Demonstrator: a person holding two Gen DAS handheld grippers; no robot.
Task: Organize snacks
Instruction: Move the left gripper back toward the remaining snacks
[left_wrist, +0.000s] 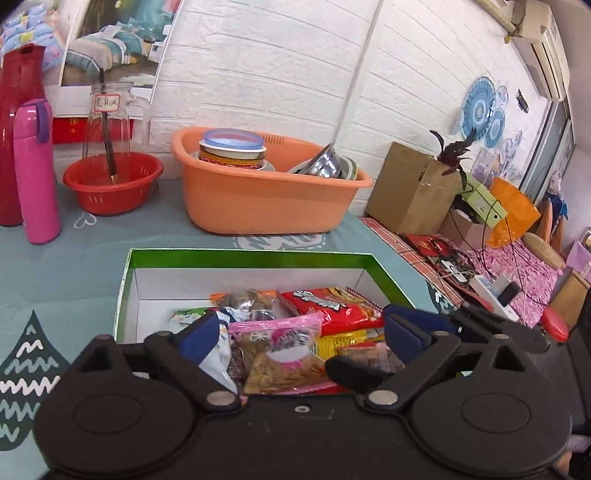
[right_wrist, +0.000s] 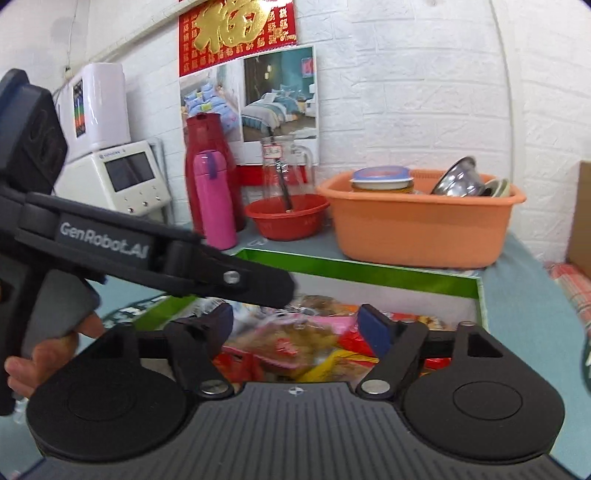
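Over the snack box (left_wrist: 243, 258), both grippers (left_wrist: 303, 328) (right_wrist: 295, 325) gape empty.

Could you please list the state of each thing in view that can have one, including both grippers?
left gripper: open, nothing gripped, over the snacks.
right gripper: open, nothing gripped.
green box: lid off, partly filled with snack packets.
pink snack bag: sealed, lying in the box.
red snack bag: sealed, lying in the box.
pink bottle: upright, capped.
glass jug: standing in the red basket.
orange tub: holding dishes.
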